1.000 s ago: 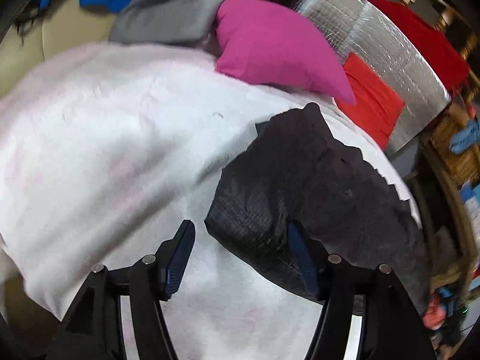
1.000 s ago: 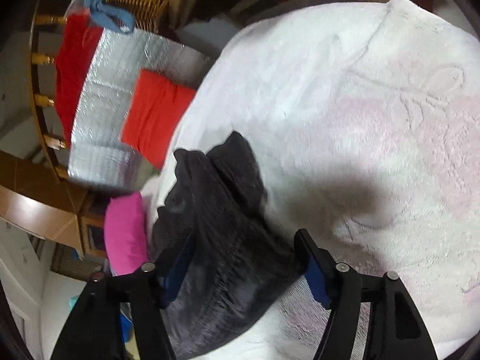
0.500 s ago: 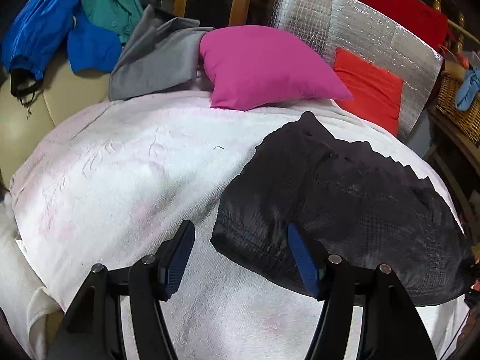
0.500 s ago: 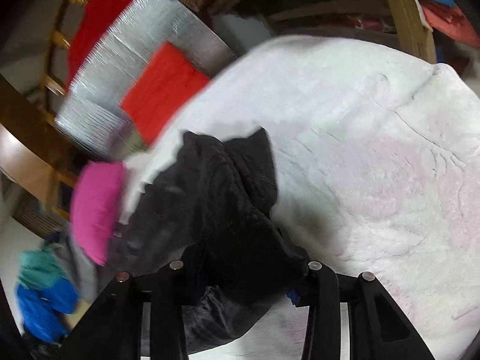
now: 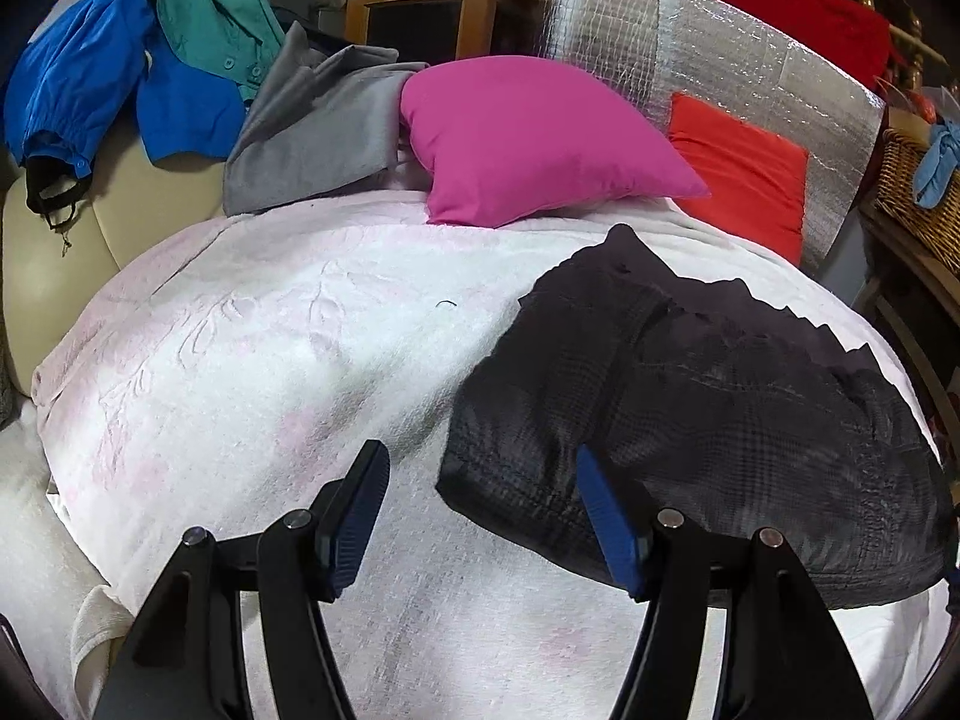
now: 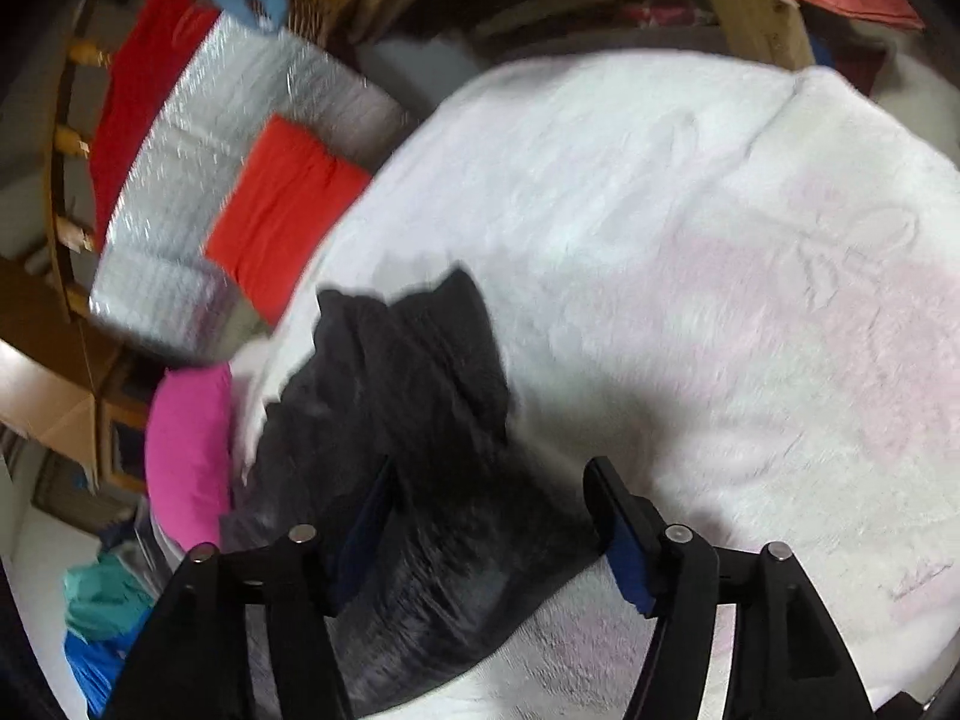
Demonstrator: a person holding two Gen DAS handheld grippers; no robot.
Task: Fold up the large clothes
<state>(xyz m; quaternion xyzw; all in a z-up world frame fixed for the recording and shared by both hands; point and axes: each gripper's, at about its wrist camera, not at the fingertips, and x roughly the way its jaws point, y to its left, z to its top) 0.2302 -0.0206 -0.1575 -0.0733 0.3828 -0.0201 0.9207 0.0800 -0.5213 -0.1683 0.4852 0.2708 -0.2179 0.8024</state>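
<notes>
The black garment (image 5: 690,414) lies folded on the white blanket (image 5: 240,360), just in front of the pink pillow (image 5: 534,138); the right gripper (image 6: 492,528) has just opened off it, the left gripper (image 5: 480,510) stands wide and empty, so probably the next move is another fold or setting it aside.

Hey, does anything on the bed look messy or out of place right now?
The black garment lies bunched and crooked on the white blanket, its far edge jagged rather than squared. Behind it, grey, teal and blue clothes are heaped unfolded beside the pink pillow.
</notes>
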